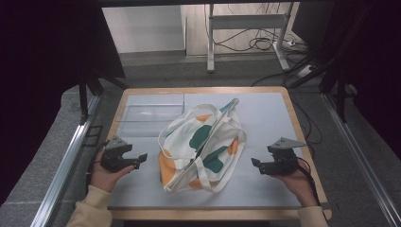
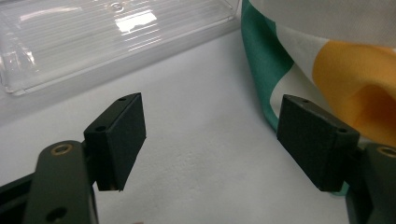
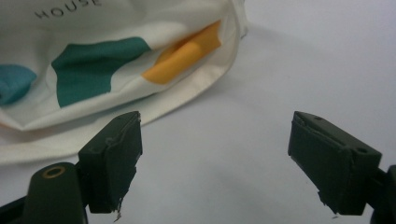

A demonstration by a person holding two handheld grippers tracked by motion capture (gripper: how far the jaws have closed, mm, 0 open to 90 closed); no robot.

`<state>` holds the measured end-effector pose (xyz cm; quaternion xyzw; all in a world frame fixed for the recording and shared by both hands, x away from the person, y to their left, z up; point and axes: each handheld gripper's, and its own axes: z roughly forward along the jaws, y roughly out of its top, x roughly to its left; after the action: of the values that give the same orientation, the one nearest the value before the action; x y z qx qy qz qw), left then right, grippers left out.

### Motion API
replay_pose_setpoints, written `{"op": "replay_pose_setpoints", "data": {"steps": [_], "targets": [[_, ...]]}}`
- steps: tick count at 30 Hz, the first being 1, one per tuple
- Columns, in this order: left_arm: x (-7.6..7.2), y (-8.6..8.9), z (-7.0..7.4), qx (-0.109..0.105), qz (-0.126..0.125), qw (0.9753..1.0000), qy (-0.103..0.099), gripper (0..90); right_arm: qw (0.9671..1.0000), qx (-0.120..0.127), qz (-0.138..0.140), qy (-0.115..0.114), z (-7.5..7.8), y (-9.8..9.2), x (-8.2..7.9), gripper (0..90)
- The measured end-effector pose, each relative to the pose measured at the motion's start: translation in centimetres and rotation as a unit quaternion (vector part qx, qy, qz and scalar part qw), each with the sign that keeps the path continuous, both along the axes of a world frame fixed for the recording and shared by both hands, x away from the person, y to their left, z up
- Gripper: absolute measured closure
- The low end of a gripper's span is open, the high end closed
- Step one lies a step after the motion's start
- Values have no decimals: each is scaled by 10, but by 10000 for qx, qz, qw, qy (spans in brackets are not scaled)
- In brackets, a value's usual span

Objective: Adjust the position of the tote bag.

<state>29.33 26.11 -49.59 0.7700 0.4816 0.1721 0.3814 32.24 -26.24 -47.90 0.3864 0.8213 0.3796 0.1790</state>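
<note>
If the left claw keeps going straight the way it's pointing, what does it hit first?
Most likely the cloth bag: the left claw, jaws open, points at its near side across bare mat. Depth is unclear.

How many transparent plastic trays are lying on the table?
1. The clear tray lies at the far left of the table, beyond the left gripper and beside the cloth bag, which may hide more.

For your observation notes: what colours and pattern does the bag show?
The bag is cream with green and orange blotches, clearest in the high view.
</note>
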Motion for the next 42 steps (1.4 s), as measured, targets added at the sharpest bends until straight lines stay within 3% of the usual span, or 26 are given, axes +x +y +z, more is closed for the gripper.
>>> {"op": "replay_pose_setpoints", "data": {"steps": [4, 10, 13, 18, 22, 27, 32, 42], "targets": [[3, -7, 7, 33, -119, 9999, 28, 239, 9999, 55, -71, 117, -3, -6, 0, 172], [-1, -19, 23, 87, -400, 9991, -51, 234, 9997, 85, -209, 58, 0, -17, -5, 172], [-3, -22, 25, 24, -503, 9987, 4, 231, 9998, 64, -202, -4, 1, -17, -5, 172], [-6, -18, 22, -8, -468, 9989, 48, 231, 9998, 4, -196, -70, 0, -13, -3, 172], [-4, -19, 23, -92, -547, 9985, 1, 228, 9997, -224, -110, -60, -4, -9, -3, 172], [-8, -17, 24, -113, -574, 9982, 155, 251, 9997, -204, -121, -90, -4, -8, 0, 172], [-13, -13, 33, -256, -531, 9982, 131, 266, 9992, -251, -245, -171, -5, -6, 3, 181], [-22, -28, 53, 9, -529, 9985, 173, 281, 9993, -224, -250, -147, -5, -8, 4, 183]]}}
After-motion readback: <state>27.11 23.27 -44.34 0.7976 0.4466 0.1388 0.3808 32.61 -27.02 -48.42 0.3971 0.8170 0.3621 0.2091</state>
